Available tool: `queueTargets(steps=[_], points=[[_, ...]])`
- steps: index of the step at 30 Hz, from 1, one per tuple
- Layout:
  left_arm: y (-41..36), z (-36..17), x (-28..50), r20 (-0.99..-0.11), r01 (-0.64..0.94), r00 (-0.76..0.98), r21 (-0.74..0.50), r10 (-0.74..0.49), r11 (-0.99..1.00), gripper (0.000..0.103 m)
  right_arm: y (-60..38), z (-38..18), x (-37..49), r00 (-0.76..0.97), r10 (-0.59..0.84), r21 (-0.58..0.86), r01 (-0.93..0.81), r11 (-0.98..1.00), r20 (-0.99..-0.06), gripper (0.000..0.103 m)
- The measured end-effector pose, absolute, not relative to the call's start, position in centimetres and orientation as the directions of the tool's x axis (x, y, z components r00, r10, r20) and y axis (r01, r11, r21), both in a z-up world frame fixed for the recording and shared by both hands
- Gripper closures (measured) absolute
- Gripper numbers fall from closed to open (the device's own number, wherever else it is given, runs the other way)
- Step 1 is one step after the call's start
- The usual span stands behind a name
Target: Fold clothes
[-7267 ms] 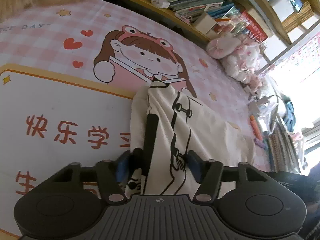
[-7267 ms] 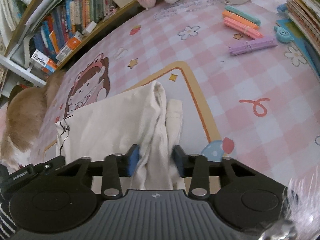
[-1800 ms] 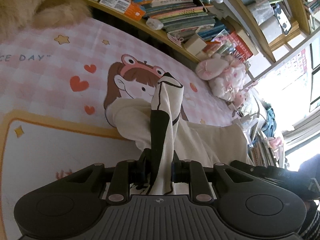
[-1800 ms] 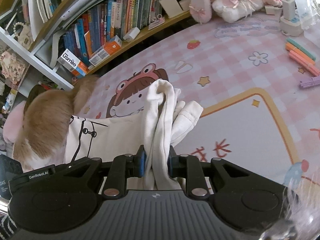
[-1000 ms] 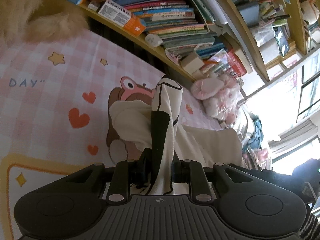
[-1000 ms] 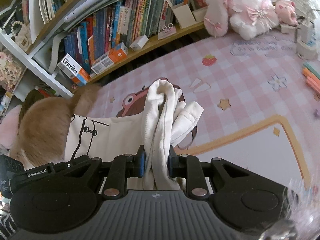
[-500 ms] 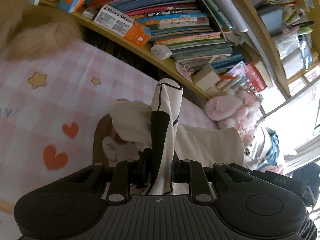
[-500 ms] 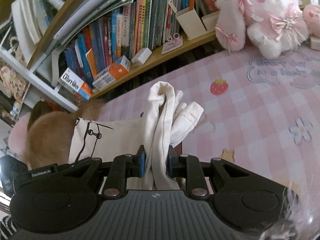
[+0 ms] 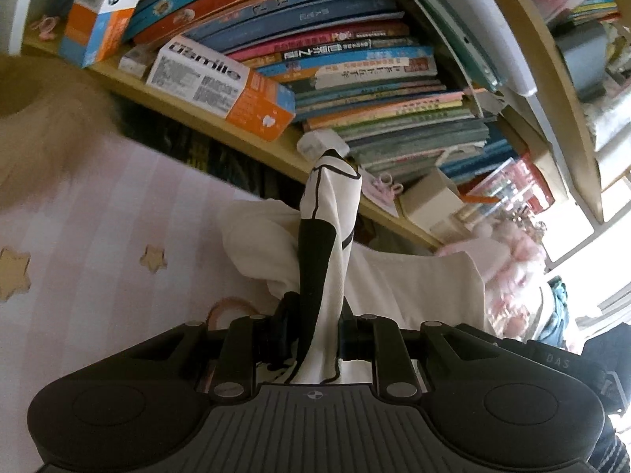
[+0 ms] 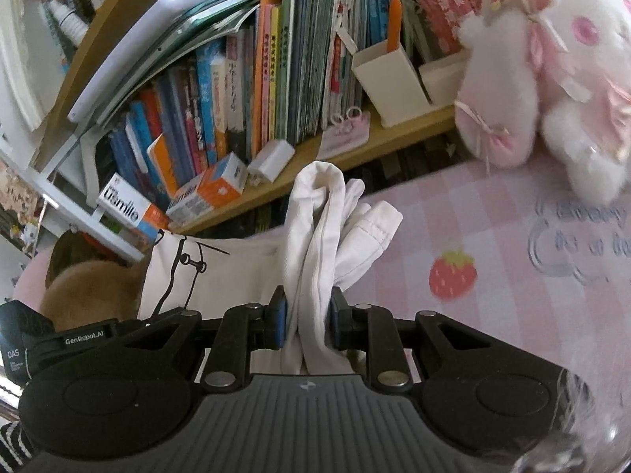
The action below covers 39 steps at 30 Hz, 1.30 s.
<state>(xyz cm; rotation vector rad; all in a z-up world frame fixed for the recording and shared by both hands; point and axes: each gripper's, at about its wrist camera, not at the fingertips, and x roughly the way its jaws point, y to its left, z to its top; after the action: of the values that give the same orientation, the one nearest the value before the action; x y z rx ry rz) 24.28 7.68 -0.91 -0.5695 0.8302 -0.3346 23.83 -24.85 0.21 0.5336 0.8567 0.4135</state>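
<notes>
Cream garment (image 10: 221, 272) hangs off the pink mat (image 10: 493, 244), stretched btwn my two claws. Left claw (image 9: 311, 339) pinches black-trimmed edge; right claw (image 10: 305, 327) pinches bunched plain edge. Step in hand, I judge: carrying the fold. Next: lower both edges level onto mat, clear of bookshelf (image 10: 394, 138), then release.

daylit, soft, uneven. blown-out glare from a window (image 9: 607, 307) at the right edge of the left wrist view. dim, shadowed bookshelf (image 9: 355, 59) upper left. motion blur on pink checked mat (image 9: 98, 236) and plush toy (image 10: 552, 79). strong fisheye bending of shelves.
</notes>
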Motion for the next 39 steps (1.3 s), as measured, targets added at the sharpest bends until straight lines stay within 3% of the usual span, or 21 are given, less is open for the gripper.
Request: queueTargets(steps=[13, 15, 21, 24, 27, 29, 34, 39], points=[[10.0, -5.3, 27.5, -0.542, -0.033, 0.675, -0.699, -0.500, 0.714, 0.082, -26.3, -5.5, 27.7, 0.603, 0.547, 0.646, -0.068, 0.761, -0.581, 0.083], [10.6, -6.3, 27.6, -0.535, -0.062, 0.676, -0.727, -0.508, 0.684, 0.081, -27.1, -6.9, 27.8, 0.601, 0.567, 0.689, -0.036, 0.723, -0.563, 0.077], [10.8, -7.4, 27.6, -0.543, -0.100, 0.672, -0.739, -0.503, 0.666, 0.075, -28.1, -8.2, 27.8, 0.616, 0.604, 0.759, -0.017, 0.651, -0.505, 0.078], [10.6, -7.1, 27.5, -0.557, -0.106, 0.674, -0.723, -0.486, 0.683, 0.072, -27.6, -7.7, 27.8, 0.616, 0.591, 0.739, -0.021, 0.673, -0.520, 0.074], [10.3, -6.1, 26.9, -0.593, -0.111, 0.676, -0.669, -0.437, 0.735, 0.062, -27.1, -6.5, 27.6, 0.627, 0.540, 0.679, -0.025, 0.734, -0.561, 0.061], [10.3, -5.3, 26.3, -0.613, -0.110, 0.679, -0.628, -0.403, 0.771, 0.051, -27.2, -5.7, 27.2, 0.637, 0.507, 0.642, -0.023, 0.766, -0.582, 0.060], [11.2, -4.3, 23.6, -0.618, -0.119, 0.700, -0.595, -0.358, 0.795, 0.051, -29.0, -4.0, 25.4, 0.677, 0.445, 0.623, 0.027, 0.782, -0.587, 0.058], [11.0, -3.0, 20.0, -0.622, -0.139, 0.719, -0.565, -0.309, 0.814, 0.046, -29.5, -2.3, 22.5, 0.716, 0.369, 0.567, 0.046, 0.822, -0.593, 0.050]])
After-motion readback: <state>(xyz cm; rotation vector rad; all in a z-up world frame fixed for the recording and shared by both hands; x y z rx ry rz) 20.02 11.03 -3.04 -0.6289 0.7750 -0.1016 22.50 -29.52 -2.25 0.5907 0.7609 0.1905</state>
